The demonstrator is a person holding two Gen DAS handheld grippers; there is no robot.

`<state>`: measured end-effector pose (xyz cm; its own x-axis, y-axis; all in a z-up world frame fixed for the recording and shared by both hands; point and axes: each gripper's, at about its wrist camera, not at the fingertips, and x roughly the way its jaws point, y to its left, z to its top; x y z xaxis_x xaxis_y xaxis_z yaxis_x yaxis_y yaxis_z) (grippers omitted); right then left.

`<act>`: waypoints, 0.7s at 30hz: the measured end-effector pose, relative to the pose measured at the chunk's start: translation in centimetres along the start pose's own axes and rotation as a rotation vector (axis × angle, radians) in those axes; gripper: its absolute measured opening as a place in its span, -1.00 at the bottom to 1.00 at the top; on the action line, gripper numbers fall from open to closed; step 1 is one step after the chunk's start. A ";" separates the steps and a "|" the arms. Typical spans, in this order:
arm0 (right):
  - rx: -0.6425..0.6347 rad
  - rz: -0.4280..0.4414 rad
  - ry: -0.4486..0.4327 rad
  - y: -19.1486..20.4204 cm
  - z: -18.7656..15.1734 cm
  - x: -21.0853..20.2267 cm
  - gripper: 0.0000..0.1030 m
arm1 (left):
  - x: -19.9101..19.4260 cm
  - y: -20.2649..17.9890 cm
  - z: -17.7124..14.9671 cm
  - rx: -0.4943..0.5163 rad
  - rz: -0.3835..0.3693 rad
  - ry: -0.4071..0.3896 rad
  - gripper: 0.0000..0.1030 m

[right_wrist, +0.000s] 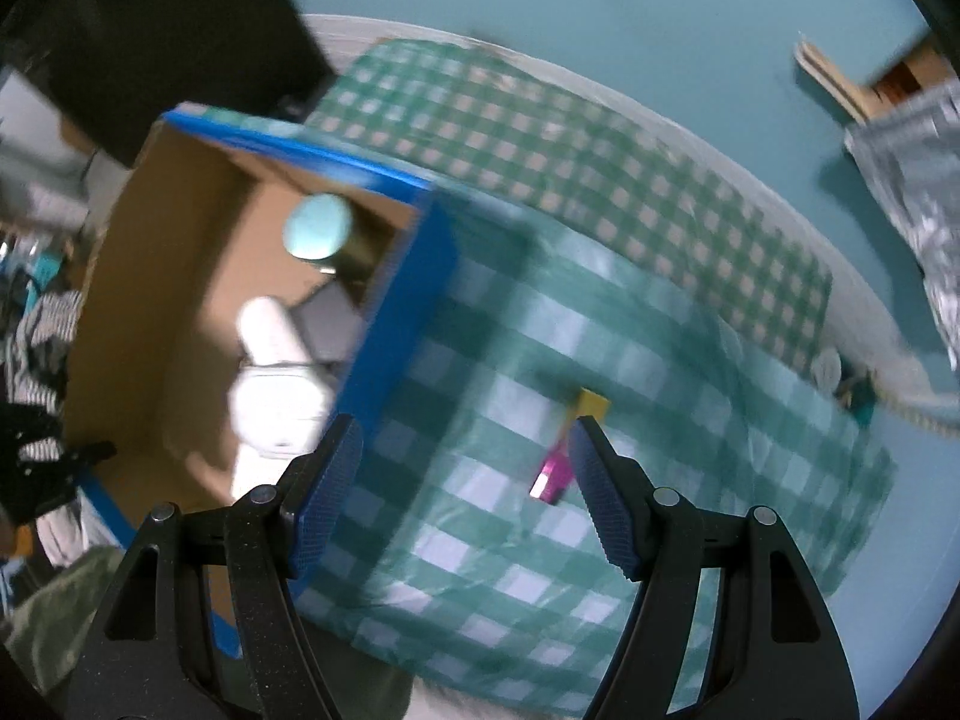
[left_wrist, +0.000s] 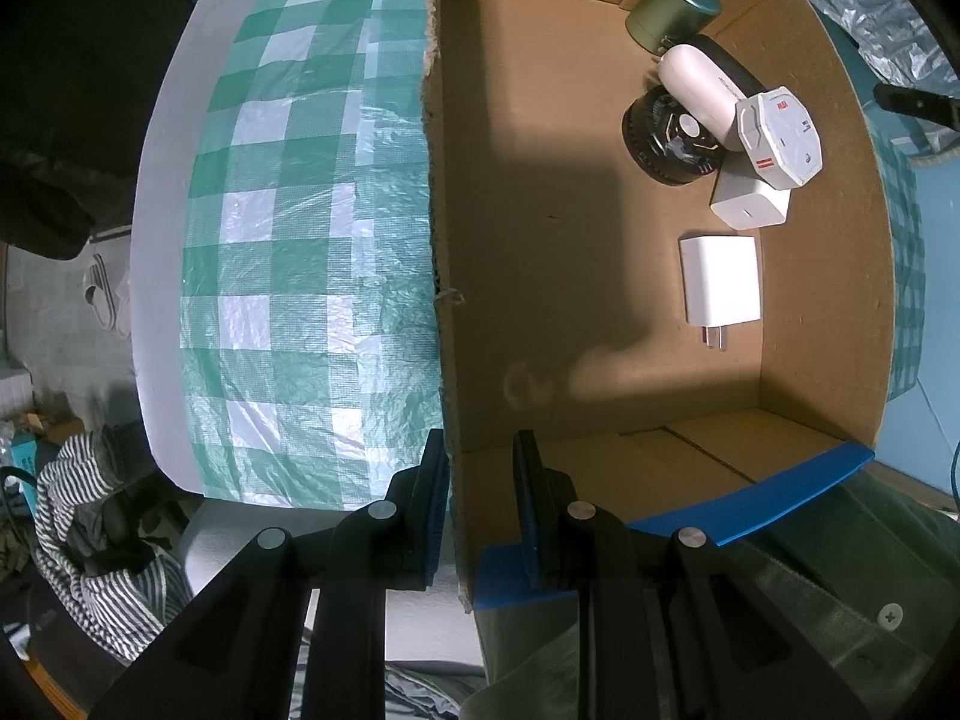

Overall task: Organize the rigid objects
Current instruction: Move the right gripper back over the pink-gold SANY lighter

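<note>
A cardboard box (left_wrist: 540,312) with blue edges stands on the green checked cloth (left_wrist: 300,192). Inside it lie a green tin (left_wrist: 672,9), a white oval case (left_wrist: 699,90), a black round device (left_wrist: 666,138), a white octagonal box (left_wrist: 780,138), a white cube charger (left_wrist: 750,204) and a flat white plug adapter (left_wrist: 720,285). My left gripper (left_wrist: 477,492) straddles the box's near left wall, jaws narrowly apart around it. My right gripper (right_wrist: 462,480) is open and empty above the cloth, right of the box (right_wrist: 180,276). A pink and yellow small object (right_wrist: 558,468) lies on the cloth by its right finger.
A striped garment (left_wrist: 96,540) lies off the table at lower left. A crinkled silver bag (right_wrist: 912,192) sits at the far right on the teal surface. A cord (right_wrist: 912,408) runs by the cloth's right edge. The right wrist view is motion-blurred.
</note>
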<state>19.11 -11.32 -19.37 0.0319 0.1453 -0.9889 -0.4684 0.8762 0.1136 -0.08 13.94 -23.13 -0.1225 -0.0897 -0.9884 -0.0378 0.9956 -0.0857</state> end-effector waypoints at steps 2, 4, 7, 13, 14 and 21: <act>0.038 0.000 0.017 -1.4 -0.2 0.6 0.39 | 0.0 -0.1 0.0 0.000 0.001 -0.001 -0.59; 0.077 -0.003 0.035 -2.6 -0.5 1.4 0.39 | -0.1 -0.2 0.0 0.000 0.000 -0.002 -0.59; 0.132 0.002 0.056 -4.4 -1.0 2.5 0.39 | -0.1 -0.2 0.0 0.000 0.001 -0.003 -0.59; 0.233 0.032 0.089 -6.8 -1.1 4.8 0.39 | -0.3 -0.4 0.0 0.005 0.003 -0.001 -0.59; 0.254 0.039 0.098 -7.2 -1.1 5.2 0.39 | -0.3 -0.5 0.0 0.005 0.002 -0.002 -0.59; 0.355 0.076 0.146 -8.5 -1.3 8.4 0.39 | -0.4 -0.3 0.0 -0.002 -0.002 -0.008 -0.59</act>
<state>22.20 -18.20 -28.82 -0.1293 0.1711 -0.9767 -0.1292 0.9737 0.1877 -0.04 13.69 -22.75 -0.1149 -0.0919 -0.9891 -0.0397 0.9953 -0.0879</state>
